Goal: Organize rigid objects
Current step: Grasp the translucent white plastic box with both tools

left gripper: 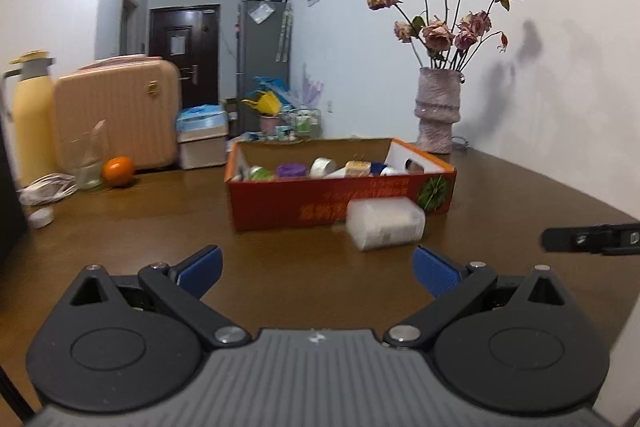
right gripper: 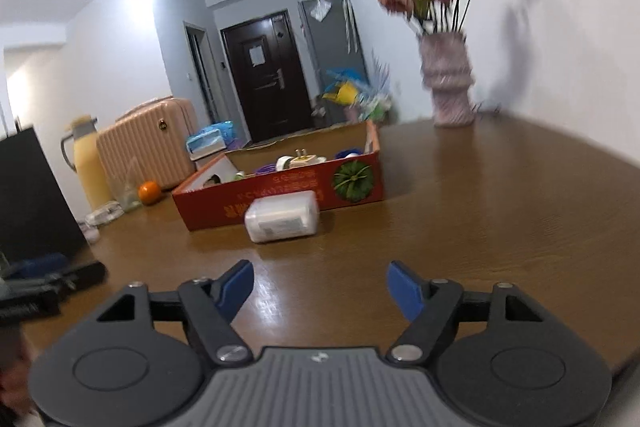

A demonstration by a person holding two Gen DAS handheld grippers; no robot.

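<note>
A vase (left gripper: 437, 115) of dried roses (left gripper: 448, 7) stands at the desk's (left gripper: 160, 227) far edge by the wall. At the left sit an orange (left gripper: 118, 171), a yellow flask (left gripper: 32, 123) and a pink suitcase (left gripper: 116, 115) (ribbed). A dark door (left gripper: 185, 51) closes the hallway.

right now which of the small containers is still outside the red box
The white translucent container lying on its side on the table, right against the red box front wall. The other small items all sit inside the box.
</note>
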